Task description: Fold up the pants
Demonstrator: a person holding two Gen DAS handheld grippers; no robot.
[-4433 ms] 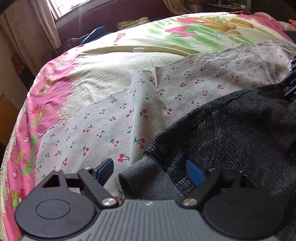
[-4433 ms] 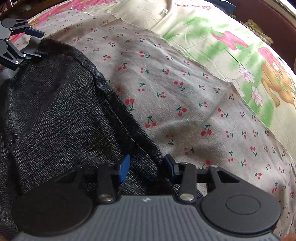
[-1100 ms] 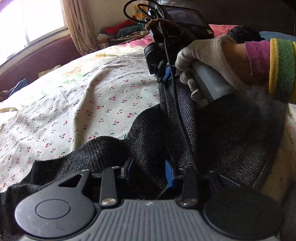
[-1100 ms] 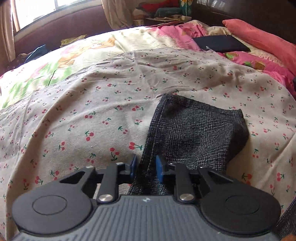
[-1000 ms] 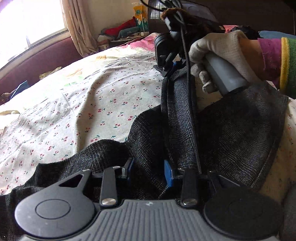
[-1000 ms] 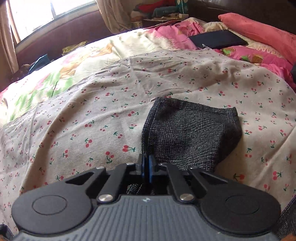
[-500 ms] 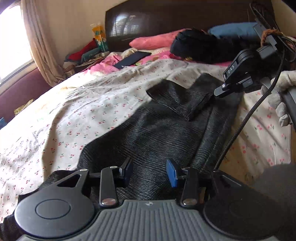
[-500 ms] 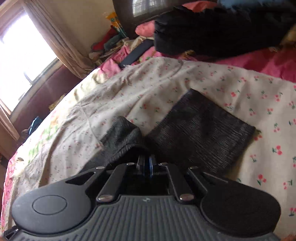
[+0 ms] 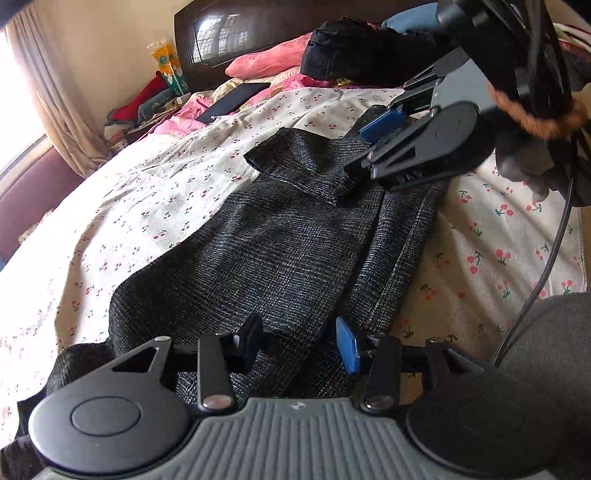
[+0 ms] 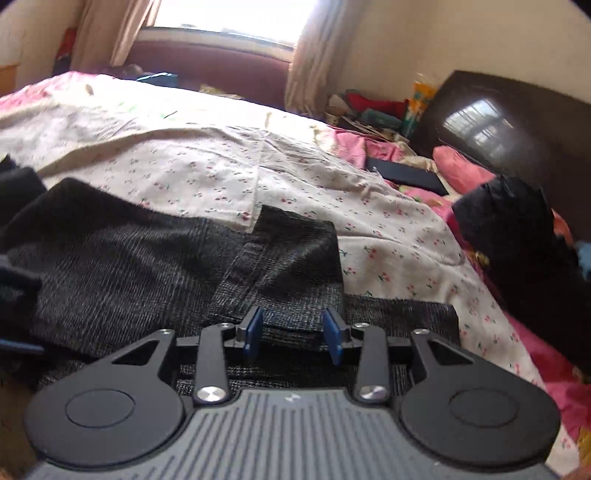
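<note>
Dark grey checked pants (image 9: 295,240) lie folded on the cherry-print sheet (image 9: 155,192), with a leg end doubled back on top (image 9: 303,162). My left gripper (image 9: 297,341) is open, low over the near end of the pants, holding nothing. My right gripper (image 10: 293,332) is open just above the doubled-back leg end (image 10: 291,251). It also shows in the left wrist view (image 9: 373,144), hovering over the far end of the pants.
A black garment pile (image 10: 517,229) and pink pillows (image 9: 266,62) lie by the dark headboard (image 9: 251,29). A dark flat phone or tablet (image 9: 232,101) lies on the pink bedding. A cable (image 9: 546,258) hangs at the right. Window and curtains (image 10: 229,18) are beyond the bed.
My right gripper was shut on the leg end, carried it over the pants and has now opened, leaving it lying there. My left gripper has opened wider and holds nothing.
</note>
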